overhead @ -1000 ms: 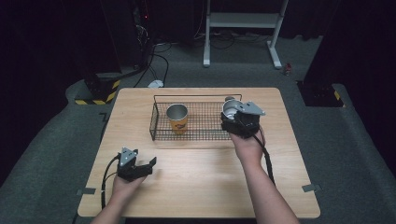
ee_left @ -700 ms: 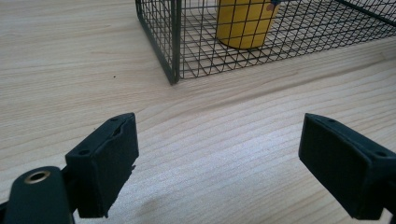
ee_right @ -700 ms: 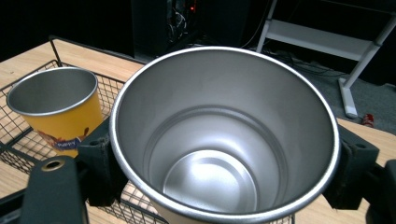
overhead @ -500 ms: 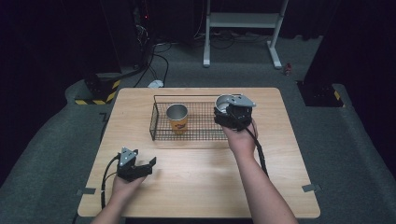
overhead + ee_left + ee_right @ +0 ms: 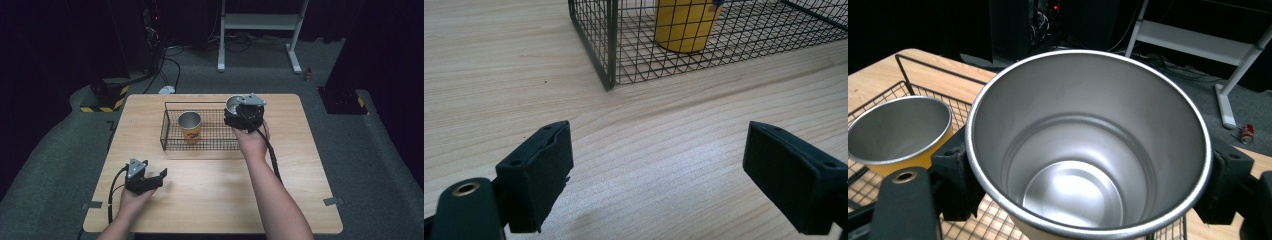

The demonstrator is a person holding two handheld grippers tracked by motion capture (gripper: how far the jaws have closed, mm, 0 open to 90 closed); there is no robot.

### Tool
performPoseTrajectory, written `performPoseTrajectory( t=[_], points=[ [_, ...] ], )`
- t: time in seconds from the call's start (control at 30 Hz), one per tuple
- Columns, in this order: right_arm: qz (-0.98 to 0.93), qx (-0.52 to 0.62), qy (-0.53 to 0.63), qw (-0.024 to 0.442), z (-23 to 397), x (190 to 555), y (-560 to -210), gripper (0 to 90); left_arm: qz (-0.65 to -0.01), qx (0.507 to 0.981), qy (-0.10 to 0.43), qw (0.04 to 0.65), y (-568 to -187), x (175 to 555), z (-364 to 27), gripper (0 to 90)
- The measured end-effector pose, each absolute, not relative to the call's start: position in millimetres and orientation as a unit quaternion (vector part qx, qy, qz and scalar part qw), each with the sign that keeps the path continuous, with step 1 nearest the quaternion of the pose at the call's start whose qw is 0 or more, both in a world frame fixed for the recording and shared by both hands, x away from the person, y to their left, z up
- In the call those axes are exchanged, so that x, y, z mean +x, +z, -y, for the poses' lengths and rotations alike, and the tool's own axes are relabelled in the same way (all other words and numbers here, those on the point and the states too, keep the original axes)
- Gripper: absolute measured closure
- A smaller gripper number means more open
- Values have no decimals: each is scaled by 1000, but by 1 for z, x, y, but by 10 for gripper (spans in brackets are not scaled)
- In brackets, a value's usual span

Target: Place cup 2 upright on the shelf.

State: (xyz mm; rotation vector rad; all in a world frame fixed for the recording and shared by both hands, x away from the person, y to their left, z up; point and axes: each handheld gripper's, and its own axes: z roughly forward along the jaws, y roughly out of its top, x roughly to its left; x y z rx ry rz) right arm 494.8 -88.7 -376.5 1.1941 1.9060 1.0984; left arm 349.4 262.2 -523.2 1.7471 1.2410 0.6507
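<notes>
While pinched in the right claw, a shiny steel cup, upright; left claw spread.

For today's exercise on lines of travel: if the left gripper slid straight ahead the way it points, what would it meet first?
Probably the wire basket. The open left gripper has bare table ahead, then the basket's near wall; the yellow cup stands behind that mesh.

The right gripper, clamped on a steel cup, has moved left and slightly farther across the table, from the right end of the wire basket to over its far right corner, closer to the yellow cup inside.
</notes>
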Motion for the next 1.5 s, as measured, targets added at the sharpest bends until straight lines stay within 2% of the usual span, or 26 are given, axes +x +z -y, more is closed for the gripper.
performPoseTrajectory(
  t=[0.57, 1.5],
  points=[
    [-732, 498, 362, 291, 89, 535, -409, 184, -498, 702, 256, 440, -523, 350, -263, 141],
    [-738, 522, 335, 266, 89, 552, -431, 184, -499, 701, 255, 441, -523, 349, -263, 141]
  ],
)
